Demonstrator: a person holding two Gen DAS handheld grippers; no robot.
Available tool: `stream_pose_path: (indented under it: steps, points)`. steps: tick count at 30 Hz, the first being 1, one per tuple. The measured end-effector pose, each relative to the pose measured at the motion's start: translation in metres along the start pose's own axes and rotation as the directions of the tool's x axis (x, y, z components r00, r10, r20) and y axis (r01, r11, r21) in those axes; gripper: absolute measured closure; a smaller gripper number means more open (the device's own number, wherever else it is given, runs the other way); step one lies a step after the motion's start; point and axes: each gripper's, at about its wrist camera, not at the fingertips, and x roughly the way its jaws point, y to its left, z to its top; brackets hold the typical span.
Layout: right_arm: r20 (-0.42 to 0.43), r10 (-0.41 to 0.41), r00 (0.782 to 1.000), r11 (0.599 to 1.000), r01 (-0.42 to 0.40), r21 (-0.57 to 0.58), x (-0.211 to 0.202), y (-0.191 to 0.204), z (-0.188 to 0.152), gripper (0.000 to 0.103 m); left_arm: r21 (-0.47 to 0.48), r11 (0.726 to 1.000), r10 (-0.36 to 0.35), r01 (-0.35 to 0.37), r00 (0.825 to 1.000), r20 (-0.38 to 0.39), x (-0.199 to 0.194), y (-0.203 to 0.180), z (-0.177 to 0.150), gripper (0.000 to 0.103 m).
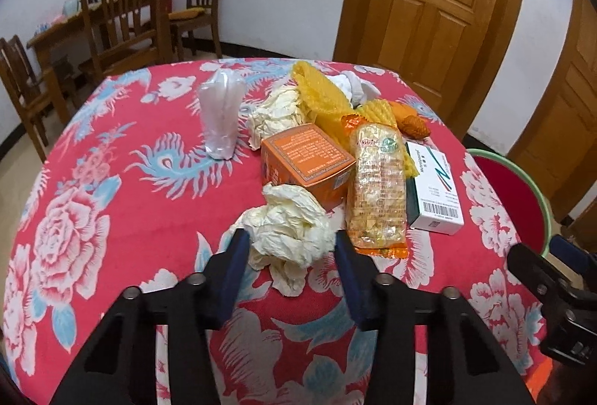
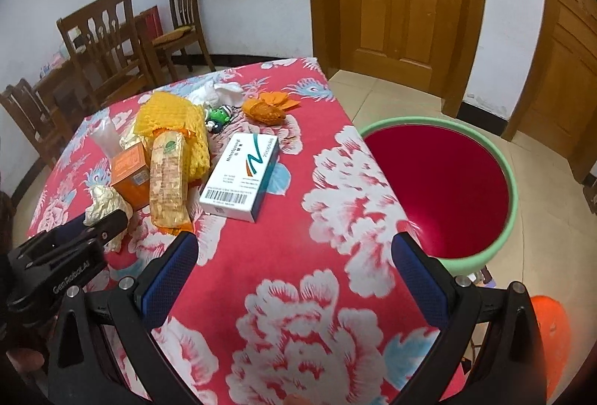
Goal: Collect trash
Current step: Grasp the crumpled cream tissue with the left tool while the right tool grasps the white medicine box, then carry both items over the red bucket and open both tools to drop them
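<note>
I am seeing my left tool (image 1: 291, 248) sitting wide with one crumpled paper wad (image 1: 291, 233) lying between its fingers on the counter (image 1: 141, 218), a second wad (image 1: 278, 114) lying farther back beside one orange box (image 1: 306, 162), while my right tool (image 2: 294, 256) is hovering wide beside the bin (image 2: 513, 196).

Soft, even indoor light on my tablecloth (image 1: 112, 181); faint shadows only. Beyond it, fisheye bends the door (image 1: 433, 6) (corners vignette black).
</note>
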Motion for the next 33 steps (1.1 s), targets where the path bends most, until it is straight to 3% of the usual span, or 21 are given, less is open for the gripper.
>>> stream_pose_path:
  steps: [8, 22, 28, 30, 33]
  points:
    - [-0.084, 0.012, 0.996, 0.999, -0.017, -0.051, 0.036, 0.022, 0.017, 0.002, -0.022, 0.999, -0.029, 0.029, 0.999, 0.030, -0.008, 0.009, 0.006, 0.068]
    - [-0.121, -0.027, 0.992, 0.996, 0.016, -0.093, 0.078, 0.042, 0.027, 0.002, -0.066, 0.997, -0.032, 0.035, 0.998, 0.050, -0.015, 0.025, 0.011, 0.068]
    - [-0.126, 0.002, 0.992, 0.997, -0.012, -0.076, 0.083, 0.037, 0.026, 0.032, -0.068, 0.997, -0.031, 0.035, 0.997, 0.064, -0.022, 0.025, 0.013, 0.068]
    - [-0.122, 0.009, 0.992, 0.996, -0.020, -0.084, 0.081, 0.036, 0.026, 0.049, -0.062, 0.997, -0.032, 0.036, 0.997, 0.068, -0.024, 0.023, 0.013, 0.068]
    - [-0.129, 0.044, 0.991, 0.997, -0.052, -0.057, 0.076, 0.028, 0.025, 0.050, -0.051, 0.998, -0.038, 0.042, 0.996, 0.075, -0.029, 0.018, 0.013, 0.068]
